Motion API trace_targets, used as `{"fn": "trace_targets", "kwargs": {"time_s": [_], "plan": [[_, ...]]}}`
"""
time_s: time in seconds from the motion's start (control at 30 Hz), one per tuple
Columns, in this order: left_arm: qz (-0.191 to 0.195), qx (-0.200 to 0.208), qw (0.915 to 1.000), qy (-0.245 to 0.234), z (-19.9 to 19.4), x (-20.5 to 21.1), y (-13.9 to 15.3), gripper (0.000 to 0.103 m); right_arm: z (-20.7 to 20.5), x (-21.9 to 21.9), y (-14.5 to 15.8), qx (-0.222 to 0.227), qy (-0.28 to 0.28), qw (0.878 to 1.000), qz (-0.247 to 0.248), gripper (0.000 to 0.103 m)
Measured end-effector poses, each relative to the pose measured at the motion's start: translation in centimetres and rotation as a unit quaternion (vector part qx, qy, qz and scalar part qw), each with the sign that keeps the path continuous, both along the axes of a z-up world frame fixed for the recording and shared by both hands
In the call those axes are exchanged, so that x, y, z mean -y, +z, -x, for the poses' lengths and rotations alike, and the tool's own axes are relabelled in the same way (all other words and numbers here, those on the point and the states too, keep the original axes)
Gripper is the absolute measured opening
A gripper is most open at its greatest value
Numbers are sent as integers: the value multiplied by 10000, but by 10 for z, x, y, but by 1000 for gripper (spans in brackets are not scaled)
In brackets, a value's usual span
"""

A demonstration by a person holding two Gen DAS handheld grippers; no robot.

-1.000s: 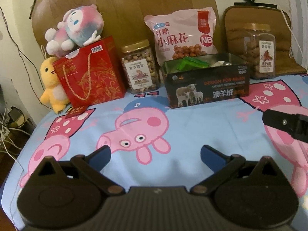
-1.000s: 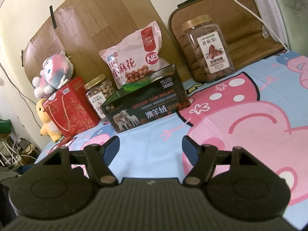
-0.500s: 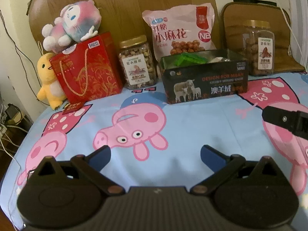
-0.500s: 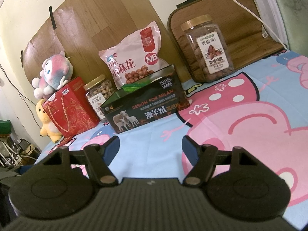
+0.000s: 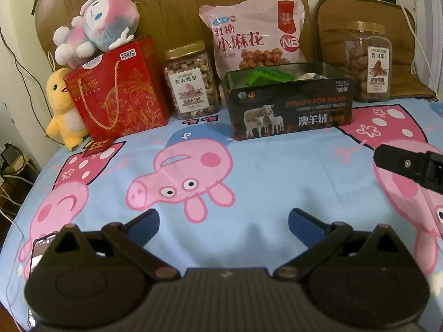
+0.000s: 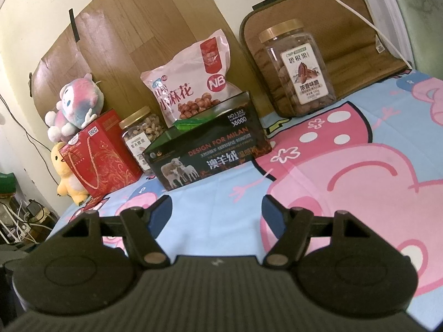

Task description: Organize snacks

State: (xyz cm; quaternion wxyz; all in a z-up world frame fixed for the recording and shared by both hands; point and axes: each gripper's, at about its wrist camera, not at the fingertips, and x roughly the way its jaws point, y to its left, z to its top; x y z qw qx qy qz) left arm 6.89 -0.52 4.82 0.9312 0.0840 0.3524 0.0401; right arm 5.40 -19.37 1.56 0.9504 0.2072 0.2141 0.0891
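Observation:
An open black tin box (image 5: 290, 108) (image 6: 210, 157) with green packets inside stands at the back of the bed. Behind it leans a pink snack bag (image 5: 254, 33) (image 6: 193, 83). A cashew jar (image 5: 191, 83) (image 6: 141, 138) stands to its left and a pecan jar (image 5: 371, 61) (image 6: 299, 69) to its right. My left gripper (image 5: 223, 225) is open and empty, low over the sheet, well short of the box. My right gripper (image 6: 216, 210) is open and empty too; part of it shows at the right edge of the left wrist view (image 5: 409, 166).
A red gift bag (image 5: 116, 94) (image 6: 102, 155) stands at the back left with a pink plush (image 5: 97, 25) on top and a yellow plush (image 5: 63, 108) beside it. A phone (image 5: 41, 249) lies near the bed's left edge. A brown cushion (image 6: 332, 27) leans on the wall.
The left gripper has drawn back and tilted slightly, so the objects sit a little higher and farther in its view. The right gripper has barely moved. Both stay open.

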Motion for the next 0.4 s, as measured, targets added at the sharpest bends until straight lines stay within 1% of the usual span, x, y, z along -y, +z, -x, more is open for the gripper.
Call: {"fn": "trace_targets", "kwargs": {"time_s": [0.13,0.27,0.4], "plan": [[37,-28,10000,-43,-1,-1,0,103,0,0,-1,-2,1,10000,-3,74],[170,-79,9996,-202,0,-1,-1,103,0,0,-1,5,0,10000,3,74],[166,-116,9997,-168,-2,-1,-2,103,0,0,-1,25,1,10000,34,74]]}}
